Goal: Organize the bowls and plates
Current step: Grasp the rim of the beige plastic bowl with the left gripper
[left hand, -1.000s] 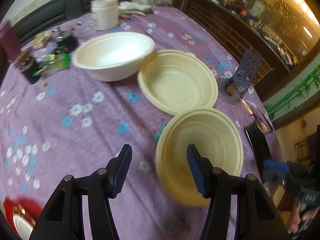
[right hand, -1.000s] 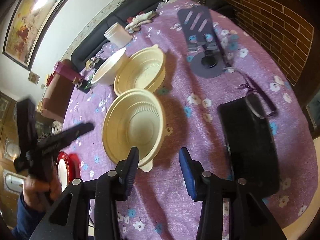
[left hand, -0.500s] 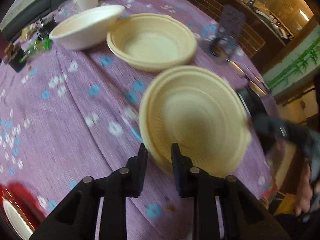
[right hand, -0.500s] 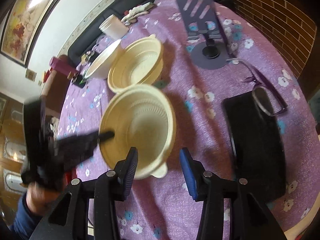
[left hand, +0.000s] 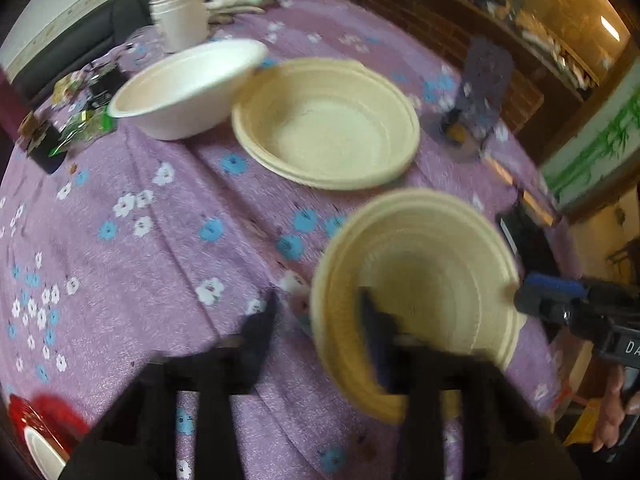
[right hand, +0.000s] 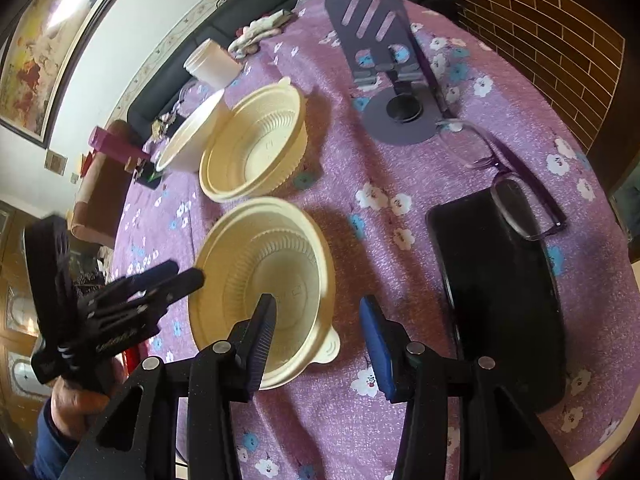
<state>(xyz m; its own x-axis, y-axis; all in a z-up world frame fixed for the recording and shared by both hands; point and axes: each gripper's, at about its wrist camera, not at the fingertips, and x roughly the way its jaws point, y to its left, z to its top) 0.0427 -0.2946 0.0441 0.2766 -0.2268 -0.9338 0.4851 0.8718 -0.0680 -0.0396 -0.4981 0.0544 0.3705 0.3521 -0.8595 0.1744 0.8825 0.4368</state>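
Okay, looking at a round table under a purple floral tablecloth (right hand: 400, 420). Got the left gripper (left hand: 316, 328) spread wide and straddling the near rim of the closest cream bowl (left hand: 432, 280), one finger inside and one outside. Way too blurry to say whether either pad actually touches. Got the right gripper (right hand: 318, 340) gaping wide too, gripping nothing, hovering over the opposite edge of that same bowl, right by its little tab handle. Can't quite tell whether that bowl sits flat on the cloth or a bit tipped.

Just beyond it, spotted a second cream bowl (left hand: 328, 120), maybe a nested pair going by the doubled rim. Leaning on its far-left side, a white bowl (left hand: 188, 84), tilted, rims touching or overlapping. Behind those, a white tub (left hand: 180, 16).

As for clutter: found a purple phone stand (right hand: 384, 60) to the right of the bowls, and nearer, purple eyeglasses (right hand: 516, 184) lying partly over a flat black slab (right hand: 500, 288) (phone or case, can't tell). Piled at the far left edge, snack wrappers (left hand: 80, 120) and small dark bits. Peeking in at the near left corner, a red plate (left hand: 36, 428) with something white on it.
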